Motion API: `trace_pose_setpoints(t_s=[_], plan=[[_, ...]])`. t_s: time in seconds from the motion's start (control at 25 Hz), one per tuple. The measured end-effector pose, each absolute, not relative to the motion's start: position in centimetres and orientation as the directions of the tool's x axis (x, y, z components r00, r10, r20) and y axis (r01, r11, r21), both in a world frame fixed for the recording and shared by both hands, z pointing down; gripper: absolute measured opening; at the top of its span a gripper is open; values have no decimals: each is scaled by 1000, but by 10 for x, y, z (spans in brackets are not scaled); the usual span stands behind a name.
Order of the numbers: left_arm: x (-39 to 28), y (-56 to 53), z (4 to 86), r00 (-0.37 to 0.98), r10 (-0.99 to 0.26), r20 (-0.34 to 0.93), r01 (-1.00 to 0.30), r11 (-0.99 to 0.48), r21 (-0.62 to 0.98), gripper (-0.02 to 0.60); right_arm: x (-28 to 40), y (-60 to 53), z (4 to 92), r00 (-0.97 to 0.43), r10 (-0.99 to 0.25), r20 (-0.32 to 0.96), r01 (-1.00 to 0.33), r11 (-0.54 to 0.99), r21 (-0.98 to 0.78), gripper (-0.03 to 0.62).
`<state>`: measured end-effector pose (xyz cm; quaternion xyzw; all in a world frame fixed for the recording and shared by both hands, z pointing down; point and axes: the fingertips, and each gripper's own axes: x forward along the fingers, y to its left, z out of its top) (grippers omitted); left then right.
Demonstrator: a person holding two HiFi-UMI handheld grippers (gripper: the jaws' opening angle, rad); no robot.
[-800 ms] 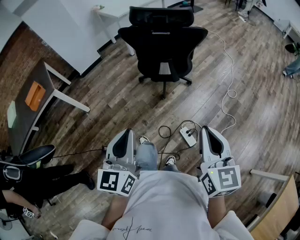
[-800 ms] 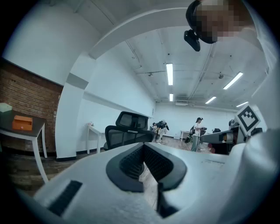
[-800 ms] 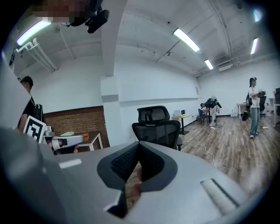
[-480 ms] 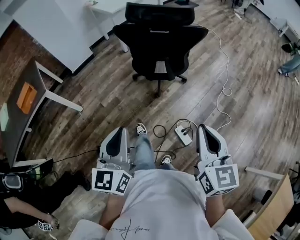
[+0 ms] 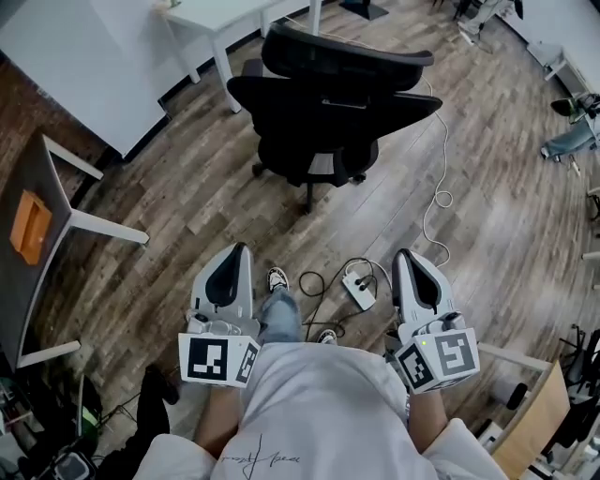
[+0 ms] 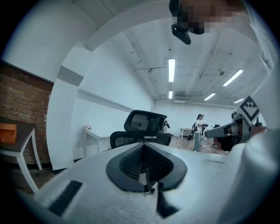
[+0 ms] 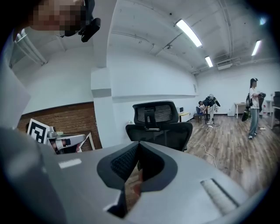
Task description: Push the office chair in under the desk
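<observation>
Standing at eleven o'clock, the white table (image 5: 214,17) looks like the target. The office chair (image 5: 323,117) sits at twelve o'clock, well apart from both tongs, its back turned askew. Pushed off-centre, it would likely swivel or roll wide of the table. A white cable (image 5: 441,198) trails at one o'clock near the base and could snag a caster. Left tongs (image 5: 232,262) and right tongs (image 5: 414,267) are closed on nothing, so they may slip off the backrest. The power strip (image 5: 357,292) by the feet invites a trip.
</observation>
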<state>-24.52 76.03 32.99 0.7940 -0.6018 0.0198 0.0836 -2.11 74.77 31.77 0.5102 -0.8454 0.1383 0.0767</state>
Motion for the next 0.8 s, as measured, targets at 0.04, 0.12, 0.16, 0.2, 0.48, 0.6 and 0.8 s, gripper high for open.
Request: trace_pose_setpoints(t_s=[0.04,0.12,0.16,0.2,0.48,0.6,0.8], plan=[[-253,746,326,273,-953,130,-961,-264,81,-2,-31,735,316,-462,-843,275,-887,438,-147,12],[-265,718,315,280,-953,113,-960,-278,34,-2,-52,709,311,-453,-845,284,-891,437,-122,12],[-271,704,309,292,-951,105,-957,-291,22,-2,-63,698,308,-449,-845,289,-893,437,-110,12],[-277,692,304,306,-947,102,-952,-306,14,-2,-73,687,305,-446,-846,293,-894,438,-97,12],[-312,630,273,365,-928,72,-920,-372,-126,-2,-105,640,282,-411,-866,284,-903,430,3,14],[-312,606,266,387,-919,75,-882,-393,-262,7,-101,619,277,-400,-870,288,-899,434,62,32],[-301,558,272,419,-898,134,-812,-437,-386,58,-89,578,276,-380,-869,318,-867,454,206,56]])
